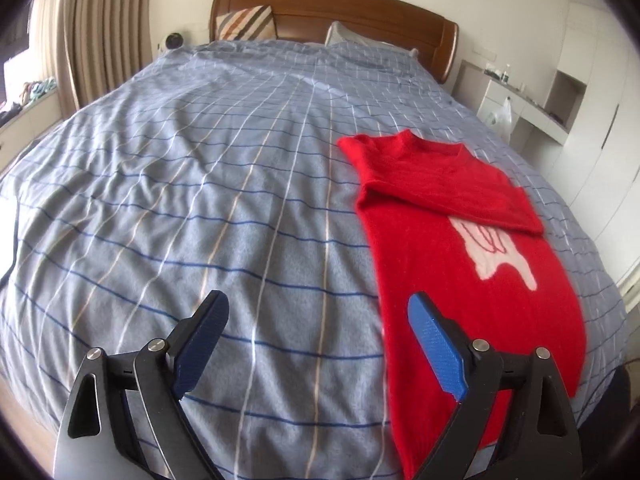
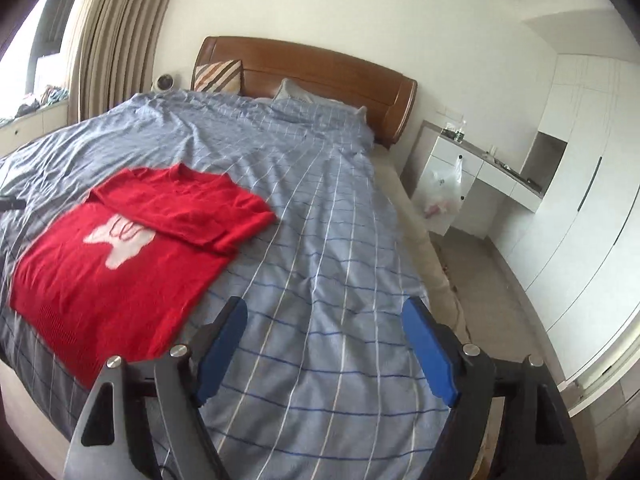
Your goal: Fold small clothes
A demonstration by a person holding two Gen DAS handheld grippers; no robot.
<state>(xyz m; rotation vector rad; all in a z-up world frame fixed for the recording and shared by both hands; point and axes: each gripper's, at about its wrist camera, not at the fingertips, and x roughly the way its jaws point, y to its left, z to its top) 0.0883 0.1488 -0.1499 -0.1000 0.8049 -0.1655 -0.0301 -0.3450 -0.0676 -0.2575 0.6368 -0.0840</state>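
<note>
A red knit sweater point(image 1: 472, 240) with a pink and white motif lies flat on the bed, sleeves folded across its chest. In the left wrist view it is to the right; in the right wrist view point(image 2: 120, 248) it is to the left. My left gripper point(image 1: 316, 316) is open and empty, above the bedspread by the sweater's left edge, its right finger over the hem area. My right gripper point(image 2: 324, 320) is open and empty, above the bedspread just right of the sweater's hem.
The blue-grey checked bedspread point(image 1: 200, 200) covers a wide bed with a wooden headboard point(image 1: 340, 8) and pillows. The bed's right edge drops to the floor point(image 2: 480, 264). A white desk point(image 2: 472, 168) with a plastic bag and wardrobes stand to the right. Curtains hang at the left.
</note>
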